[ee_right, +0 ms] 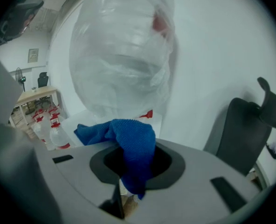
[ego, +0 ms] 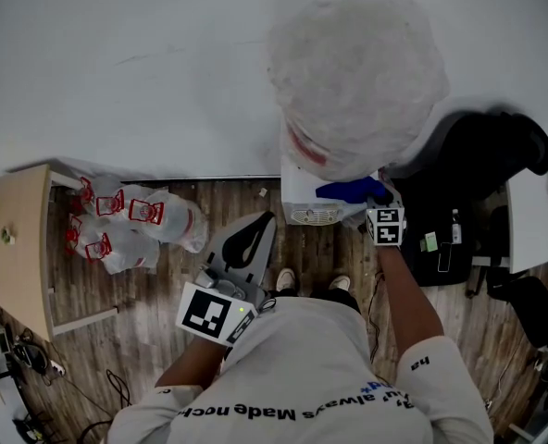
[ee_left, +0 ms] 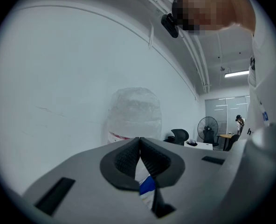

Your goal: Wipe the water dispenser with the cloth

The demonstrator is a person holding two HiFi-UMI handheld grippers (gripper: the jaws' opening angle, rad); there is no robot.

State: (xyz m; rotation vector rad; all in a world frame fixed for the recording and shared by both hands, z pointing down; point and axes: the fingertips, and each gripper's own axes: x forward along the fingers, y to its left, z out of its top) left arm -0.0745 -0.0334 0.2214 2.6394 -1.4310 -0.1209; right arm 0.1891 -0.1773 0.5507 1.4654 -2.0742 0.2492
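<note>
Up against the white wall [ego: 117, 63], head view: water dispenser [ego: 309, 202] carries a big bottle [ego: 357, 77] on top, wrapped in clear film; can't tell the fill level through the wrap. Blue cloth [ego: 353, 191] sits at the dispenser's top front edge, right under the bottle, with the right gripper [ego: 378, 200] on it. Left gripper [ego: 255, 231] hangs lower and to the left, apart from the dispenser, over wooden floor [ego: 163, 294]. Clear bag [ego: 135, 225] on the floor at left holds small bottles [ego: 144, 211] with red caps, next to a wooden surface [ego: 19, 248]. Black chair [ego: 482, 151] crowds the dispenser's right side; the left side has open floor between the dispenser and the bag. Left gripper view: left gripper [ee_left: 139, 148] jaws pressed together, nothing between them; the bottle [ee_left: 134, 113] is straight ahead, a bit of the cloth [ee_left: 147, 185] shows below the jaw tips, fan [ee_left: 207, 129] far off to the right. Right gripper view: right gripper [ee_right: 133, 169] jaws pinching the cloth [ee_right: 128, 141], which bunches over them and trails left onto the dispenser top; the bottle [ee_right: 124, 50] looms directly above, the small bottles [ee_right: 51, 125] sit far left, the chair [ee_right: 250, 125] close on the right.
</note>
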